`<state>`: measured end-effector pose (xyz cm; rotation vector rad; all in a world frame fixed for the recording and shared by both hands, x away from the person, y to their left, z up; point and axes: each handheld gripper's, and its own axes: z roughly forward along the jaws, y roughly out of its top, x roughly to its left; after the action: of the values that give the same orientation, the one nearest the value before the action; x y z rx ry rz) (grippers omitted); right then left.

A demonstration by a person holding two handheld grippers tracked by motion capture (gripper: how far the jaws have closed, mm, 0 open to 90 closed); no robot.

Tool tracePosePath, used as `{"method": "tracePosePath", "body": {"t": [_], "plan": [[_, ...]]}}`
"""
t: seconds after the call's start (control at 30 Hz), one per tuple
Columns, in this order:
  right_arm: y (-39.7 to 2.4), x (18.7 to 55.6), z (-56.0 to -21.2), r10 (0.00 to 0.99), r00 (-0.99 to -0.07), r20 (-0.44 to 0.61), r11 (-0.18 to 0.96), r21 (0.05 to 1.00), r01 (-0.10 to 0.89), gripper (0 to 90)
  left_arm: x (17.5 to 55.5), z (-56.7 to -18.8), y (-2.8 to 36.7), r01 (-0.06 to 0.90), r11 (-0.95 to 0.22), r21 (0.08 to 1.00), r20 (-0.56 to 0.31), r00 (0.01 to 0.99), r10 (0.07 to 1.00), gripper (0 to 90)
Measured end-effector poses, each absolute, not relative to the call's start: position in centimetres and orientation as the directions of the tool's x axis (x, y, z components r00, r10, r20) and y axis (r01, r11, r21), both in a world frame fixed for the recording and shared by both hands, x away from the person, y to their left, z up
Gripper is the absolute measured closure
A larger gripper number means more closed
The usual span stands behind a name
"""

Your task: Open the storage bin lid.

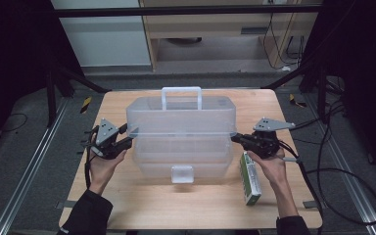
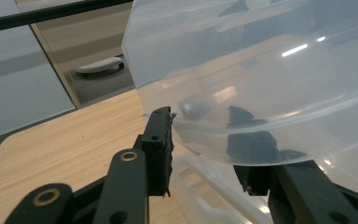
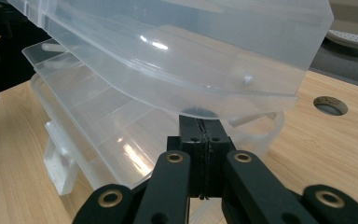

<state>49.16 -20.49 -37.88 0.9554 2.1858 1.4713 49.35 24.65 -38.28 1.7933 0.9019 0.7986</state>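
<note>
Left gripper and right gripper flank the lifted lid of a clear plastic toolbox at mid-table.

High view: a green carton lies right of the toolbox. Left gripper view: jaws half-open around the lid rim, no pressing visible. Right gripper view: jaws closed together under the lid edge. Light, stiff, slippery; best held by its rim.

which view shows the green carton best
The high view: the green carton lies whole on the table beside the right tool. In the gripper views I can make out no part of it.
</note>
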Motion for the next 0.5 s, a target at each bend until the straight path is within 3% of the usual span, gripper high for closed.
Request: {"method": "tracePosePath", "body": {"t": [0.23,0.5], "plan": [[-20.43,49.11,-37.82,0.696,-0.713,0.088,0.236,0.909,0.343,88.7,49.19,-38.02,24.98,0.242,-0.267,0.933,0.115,0.503,0.857,69.2],[-20.71,48.85,-37.88,0.707,-0.703,0.079,0.249,0.902,0.353,85.7,49.16,-37.87,24.93,0.251,-0.278,0.927,0.123,0.498,0.859,70.4]]}}
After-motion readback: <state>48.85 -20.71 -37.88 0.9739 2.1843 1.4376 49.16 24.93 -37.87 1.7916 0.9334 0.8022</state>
